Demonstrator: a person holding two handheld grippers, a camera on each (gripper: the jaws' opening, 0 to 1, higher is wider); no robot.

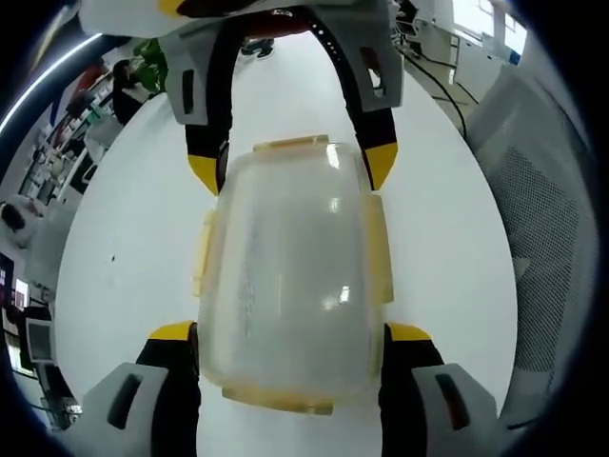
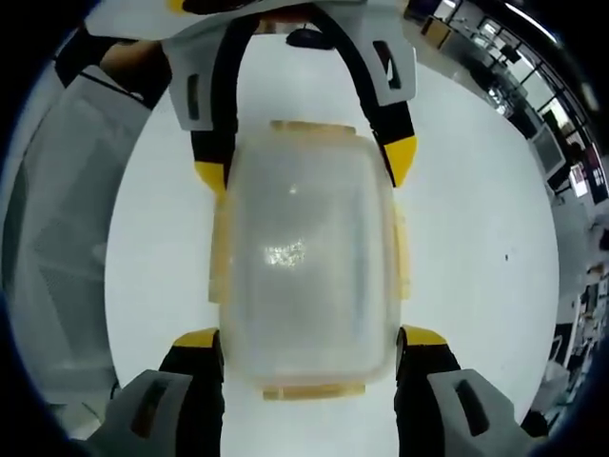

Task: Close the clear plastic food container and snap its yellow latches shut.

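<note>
White table (image 1: 124, 238) fills both views; the clear container (image 1: 290, 276), lid on, lies mid-frame, long axis running bottom to top. Left gripper (image 1: 290, 331) and right gripper (image 2: 309, 338) each straddle one end, jaws spread, beside yellow latches (image 1: 381, 249).

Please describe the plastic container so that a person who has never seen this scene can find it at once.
Look at the white table. In its middle lies a clear container with a frosted lid, set between the left gripper at one end and the right gripper at the other. Its pale yellow latches along the edges set it apart from the grippers' bright yellow tips.
</note>
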